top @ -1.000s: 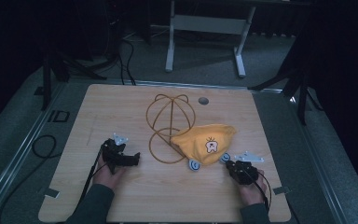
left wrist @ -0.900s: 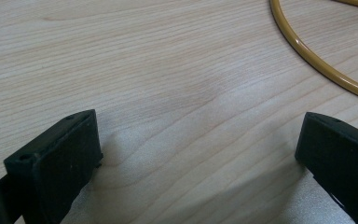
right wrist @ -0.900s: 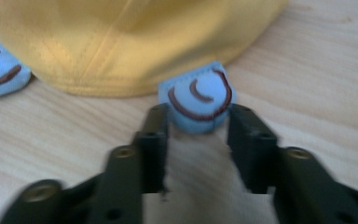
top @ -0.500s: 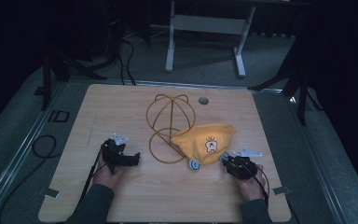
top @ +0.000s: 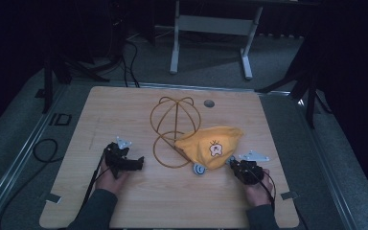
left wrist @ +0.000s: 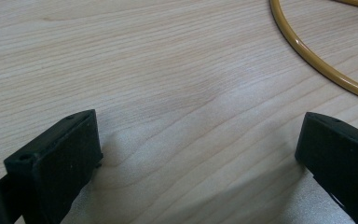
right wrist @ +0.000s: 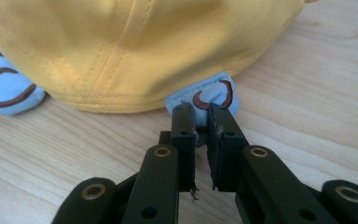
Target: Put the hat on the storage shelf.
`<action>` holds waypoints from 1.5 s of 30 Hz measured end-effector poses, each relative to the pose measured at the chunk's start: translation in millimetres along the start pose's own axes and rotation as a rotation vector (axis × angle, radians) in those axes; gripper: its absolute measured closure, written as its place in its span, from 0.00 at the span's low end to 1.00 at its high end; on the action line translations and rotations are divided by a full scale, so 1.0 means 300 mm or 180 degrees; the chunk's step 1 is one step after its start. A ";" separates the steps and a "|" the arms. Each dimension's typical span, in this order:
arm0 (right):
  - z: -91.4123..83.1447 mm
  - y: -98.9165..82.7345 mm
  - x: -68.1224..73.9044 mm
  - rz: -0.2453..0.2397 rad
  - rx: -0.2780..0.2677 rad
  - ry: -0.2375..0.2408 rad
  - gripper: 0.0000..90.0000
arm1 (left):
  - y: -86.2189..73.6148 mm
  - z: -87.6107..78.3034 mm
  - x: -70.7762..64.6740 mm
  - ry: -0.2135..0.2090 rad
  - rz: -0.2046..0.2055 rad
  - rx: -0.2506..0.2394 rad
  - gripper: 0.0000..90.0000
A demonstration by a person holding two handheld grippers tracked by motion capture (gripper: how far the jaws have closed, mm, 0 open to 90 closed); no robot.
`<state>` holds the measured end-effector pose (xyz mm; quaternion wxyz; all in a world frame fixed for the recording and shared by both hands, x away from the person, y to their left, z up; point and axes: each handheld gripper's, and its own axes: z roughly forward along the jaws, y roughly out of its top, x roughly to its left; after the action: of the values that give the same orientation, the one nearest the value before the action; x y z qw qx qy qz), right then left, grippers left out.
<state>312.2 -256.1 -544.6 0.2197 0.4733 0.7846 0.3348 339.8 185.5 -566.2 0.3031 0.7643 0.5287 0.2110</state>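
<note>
On my table [top: 124,206] the yellow cap [top: 211,146] lies right of centre, against the wire stand [top: 175,127]. My right gripper [right wrist: 200,116] has crept in since a second ago; its jaws look nearly shut at the cap's blue tab [right wrist: 212,95], grip uncertain. Left gripper [left wrist: 200,154] stays gaping, empty. I read no writing, just a small emblem.

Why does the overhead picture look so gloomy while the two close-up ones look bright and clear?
High view: dim, only the pale wooden table lit, surroundings nearly black. Left gripper view: bright, soft shadows under the black tongs. Right gripper view: yellow fabric cap evenly lit and sharp; nearest tong parts slightly soft.
</note>
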 end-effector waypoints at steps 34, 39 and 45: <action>-0.229 0.117 0.004 -0.0141 -0.0471 0.0063 0.92 | 0.000 0.000 0.000 -0.0001 -0.0002 0.0001 0.00; -0.263 0.152 0.003 -0.0208 -0.0548 0.0048 0.92 | 0.000 0.000 0.000 0.0000 -0.0005 -0.0002 0.00; -0.291 0.191 0.003 -0.0237 -0.0646 0.0033 0.92 | 0.000 0.000 0.000 0.0003 -0.0006 -0.0005 0.00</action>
<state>288.2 -264.0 -443.3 0.2749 0.4174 0.7648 0.4065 339.9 185.3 -566.2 0.3037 0.7634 0.5294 0.2114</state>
